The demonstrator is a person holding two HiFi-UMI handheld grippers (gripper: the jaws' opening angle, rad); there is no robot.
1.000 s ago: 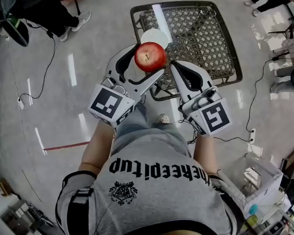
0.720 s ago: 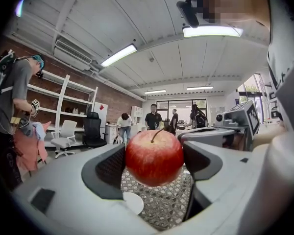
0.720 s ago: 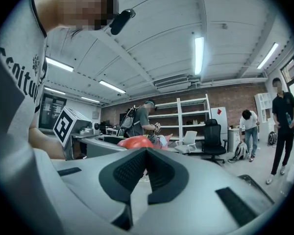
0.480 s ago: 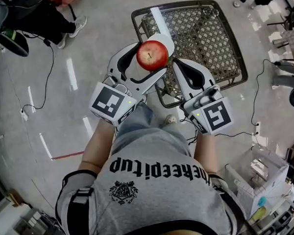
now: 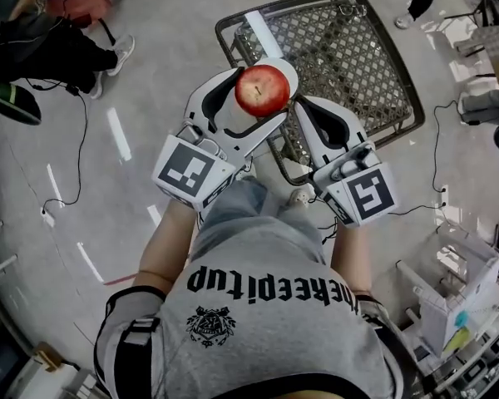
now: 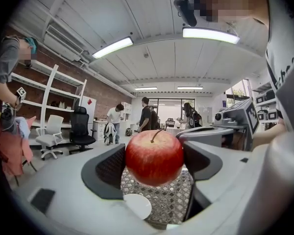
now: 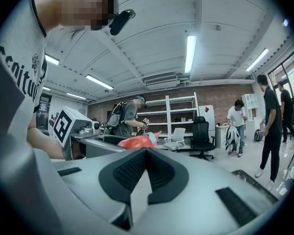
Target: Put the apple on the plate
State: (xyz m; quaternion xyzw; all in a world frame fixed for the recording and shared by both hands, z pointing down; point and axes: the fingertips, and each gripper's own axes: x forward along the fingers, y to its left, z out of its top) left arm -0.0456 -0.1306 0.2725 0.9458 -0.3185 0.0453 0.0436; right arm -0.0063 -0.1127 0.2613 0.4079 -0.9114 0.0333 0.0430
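While your left tool clamped the apple above the white plate on the mesh desk, your right tool beside it sat closed, empty; your shirt read "thekeepitup".

This is an open-plan office that doubles as a lab. Strip lights line a white ceiling. White shelves stand against a brick wall, with swivel chairs beside them. In the head view, cables trail over the glossy floor at nine o'clock. People stand about.
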